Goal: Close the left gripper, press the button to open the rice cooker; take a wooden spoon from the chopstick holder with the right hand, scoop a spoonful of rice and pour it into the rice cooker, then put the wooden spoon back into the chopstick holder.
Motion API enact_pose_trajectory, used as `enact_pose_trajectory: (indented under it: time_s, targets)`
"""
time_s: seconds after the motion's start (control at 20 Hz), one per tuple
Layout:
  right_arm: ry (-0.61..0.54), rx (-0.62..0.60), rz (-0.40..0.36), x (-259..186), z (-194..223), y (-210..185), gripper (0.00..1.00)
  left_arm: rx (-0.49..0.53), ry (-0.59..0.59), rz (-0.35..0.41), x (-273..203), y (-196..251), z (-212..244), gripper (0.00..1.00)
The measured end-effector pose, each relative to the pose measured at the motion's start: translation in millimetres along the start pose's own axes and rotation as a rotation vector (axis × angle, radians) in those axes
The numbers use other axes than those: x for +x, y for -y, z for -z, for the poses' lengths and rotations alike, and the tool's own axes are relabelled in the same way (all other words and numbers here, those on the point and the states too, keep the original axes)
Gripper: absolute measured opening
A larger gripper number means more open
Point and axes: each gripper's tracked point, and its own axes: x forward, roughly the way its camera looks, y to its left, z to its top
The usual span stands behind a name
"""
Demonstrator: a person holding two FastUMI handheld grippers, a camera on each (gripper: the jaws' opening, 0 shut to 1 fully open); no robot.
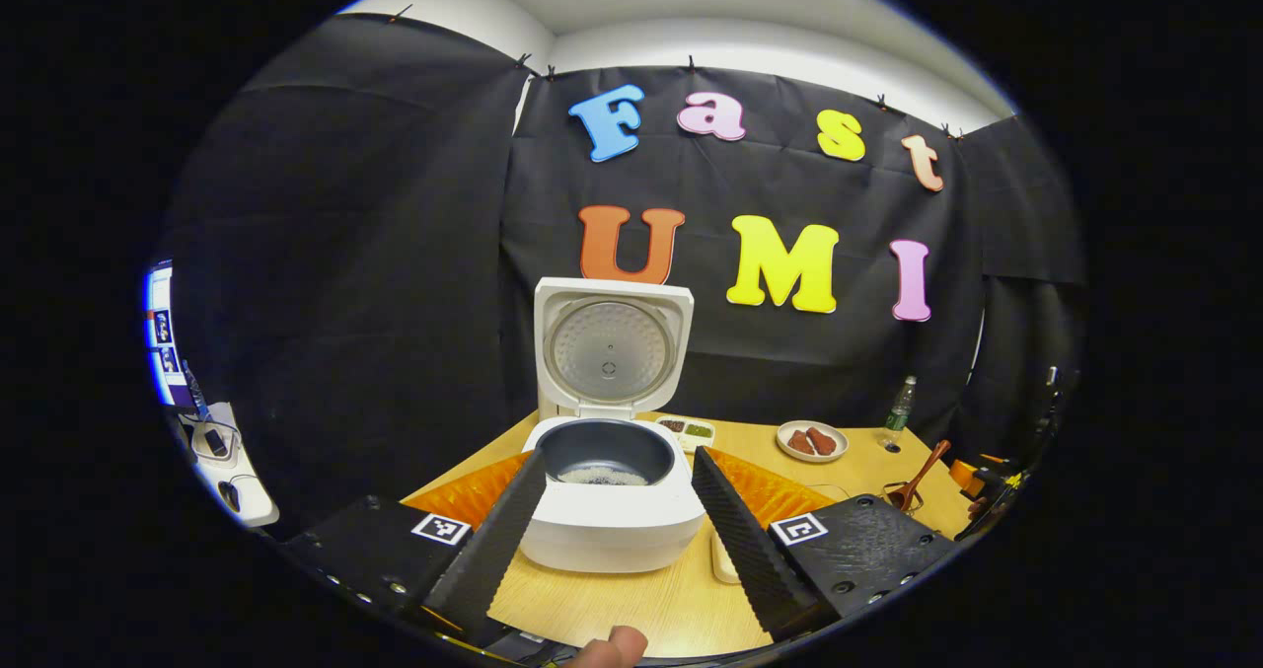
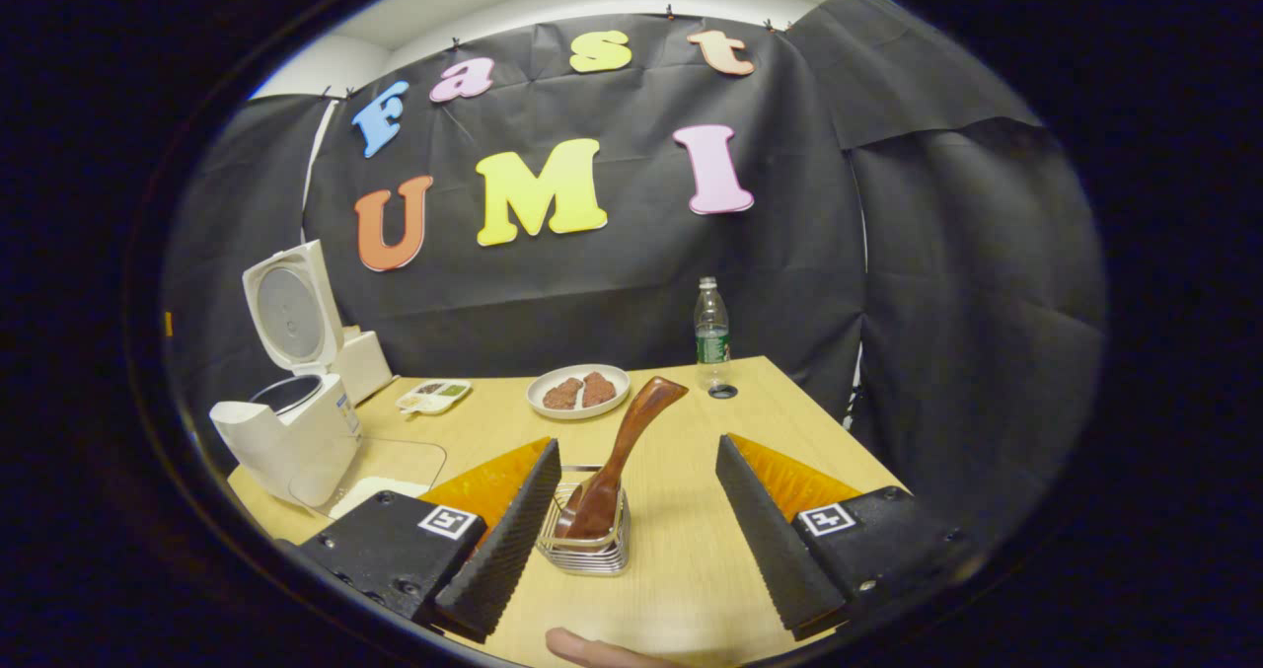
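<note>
Left gripper [image 1: 617, 510]: level, facing the booth wall, fingers spread wide and pinching nothing. A fingertip [image 1: 612, 646] of the holding hand shows at the bottom of the left gripper view. The cooker [image 1: 612, 495] sits directly ahead between the two fingers, apart from both, near the tabletop's [image 1: 631, 599] front-left part. Its lid [image 1: 610, 347] stands upright and open; the dark inner pot [image 1: 604, 451] holds a thin layer of rice [image 1: 602, 475] at the bottom.

Right gripper [image 2: 636, 520]: level, tilted slightly down toward the tabletop, fingers spread wide, holding nothing. A fingertip [image 2: 582, 648] of the holding hand shows at the bottom edge of the right gripper view. The wire holder [image 2: 584, 535] stands between the fingers, closer to the left one, not touched by either. The spoon [image 2: 622, 461] rests in it, bowl down, handle leaning up and to the right, clear of both fingers.

Toward the far edge: a plate [image 2: 578, 390] with two brown pieces mid-edge, a small tray [image 2: 434, 396] nearer the cooker, a bottle [image 2: 710, 337] near the far-right corner with its cap [image 2: 723, 391] lying beside it. A clear container [image 2: 380, 471] lies just right of the cooker.

Bare tabletop lies open between holder and plate, and to the right of the holder up to the right edge.
</note>
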Motion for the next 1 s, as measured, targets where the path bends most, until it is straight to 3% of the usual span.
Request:
enact_pose_trajectory:
  time_s: [0.15, 0.3, 0.65, 0.75, 0.8, 0.85, 0.9, 0.95, 1.0]
  targets:
    - [0.015, 0.048, -0.028, 23, 7, -6, 0.99, 0.0, 0.07, 0.013, -20, 5, -6, 0.95]
    - [-0.052, 0.083, -0.051, 50, 27, -14, 0.97, 0.005, 0.115, 0.044, -44, 14, -3, 0.95]
    - [-0.114, 0.15, -0.029, 101, 45, -23, 1.0, -0.018, 0.14, 0.123, -77, 26, 5, 0.95]
    - [-0.132, 0.223, -0.037, 106, 52, -28, 0.88, 0.007, 0.111, 0.134, -76, 26, 16, 0.94]
    - [-0.131, 0.256, -0.025, 109, 49, -28, 0.75, 0.015, 0.082, 0.149, -76, 31, 24, 0.94]
    - [-0.142, 0.27, -0.013, 112, 51, -25, 0.69, 0.02, 0.058, 0.171, -78, 36, 29, 0.94]
    - [-0.147, 0.283, -0.009, 113, 53, -26, 0.53, 0.022, 0.047, 0.194, -81, 40, 31, 0.94]
    - [-0.144, 0.283, 0.013, 113, 52, -23, 0.54, 0.025, 0.045, 0.21, -84, 42, 31, 0.94]
    - [-0.136, 0.279, 0.032, 114, 50, -17, 0.31, 0.029, 0.051, 0.22, -87, 43, 31, 0.94]
